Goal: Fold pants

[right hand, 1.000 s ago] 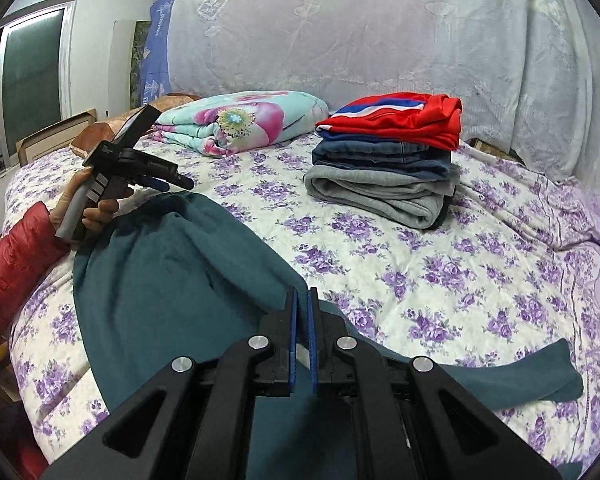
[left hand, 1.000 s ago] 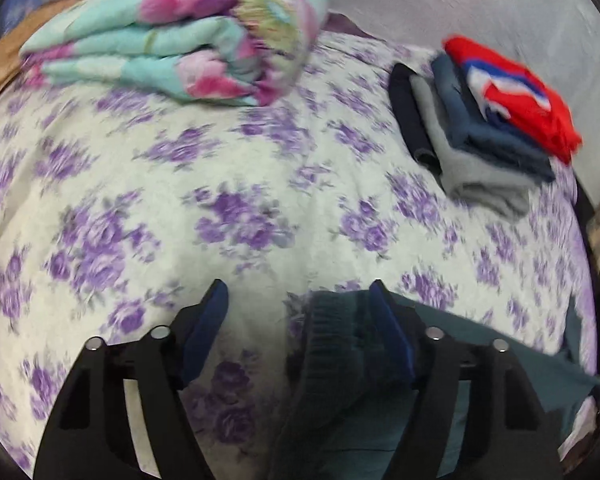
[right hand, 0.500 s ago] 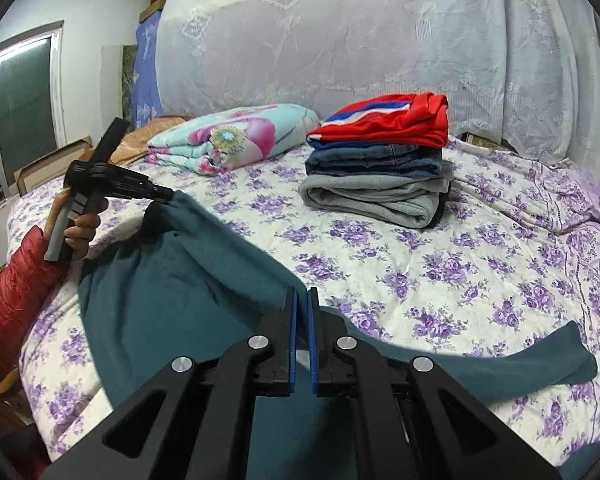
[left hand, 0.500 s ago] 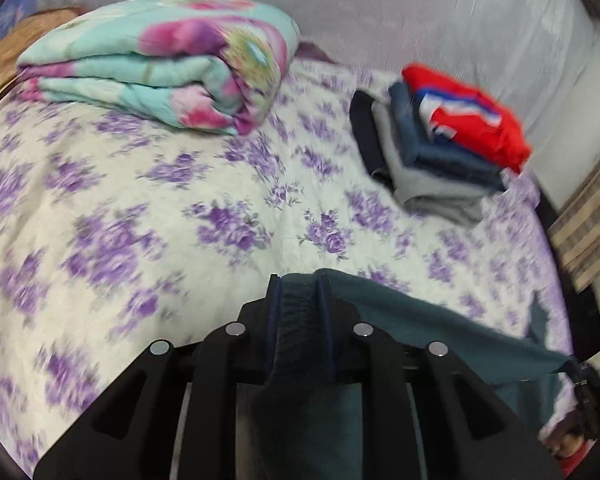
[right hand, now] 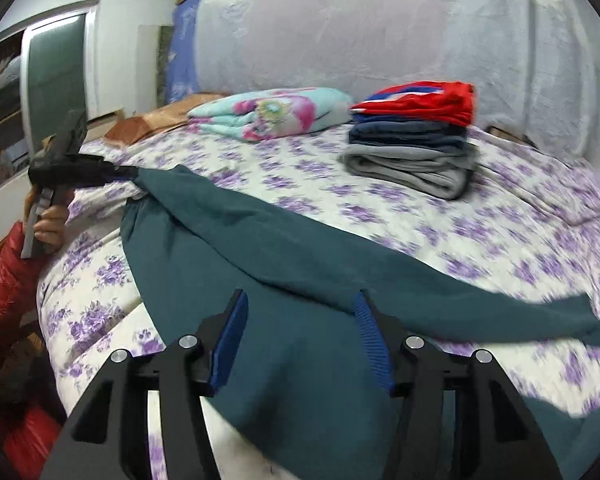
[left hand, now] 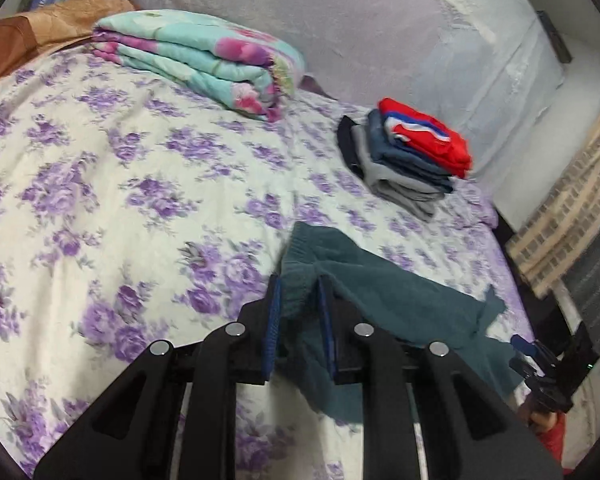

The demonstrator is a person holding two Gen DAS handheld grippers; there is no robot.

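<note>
Teal pants [right hand: 260, 248] lie stretched across the flowered bedspread [right hand: 500, 240]. My left gripper [left hand: 300, 304] is shut on the waistband end of the pants [left hand: 400, 300], with bunched fabric pinched between its blue pads and lifted off the bed. In the right wrist view the left gripper [right hand: 116, 172] sits at the far left, pulling the cloth taut. My right gripper [right hand: 300, 320] hovers over the pants' middle, jaws opening, the cloth under them and the pads not pressing on it. A pant leg end [right hand: 572, 320] trails right.
A folded floral quilt [left hand: 204, 60] and a stack of folded clothes [left hand: 412, 156] topped by a red garment sit near the draped headboard [right hand: 380, 40]. A brown pillow [left hand: 40, 28] lies far left. A red sleeve [right hand: 4, 288] shows beside the bed's edge.
My left gripper closed on the waistband and carried it sideways, stretching the pants out. My right gripper went from shut to open and dropped a little toward the cloth.
</note>
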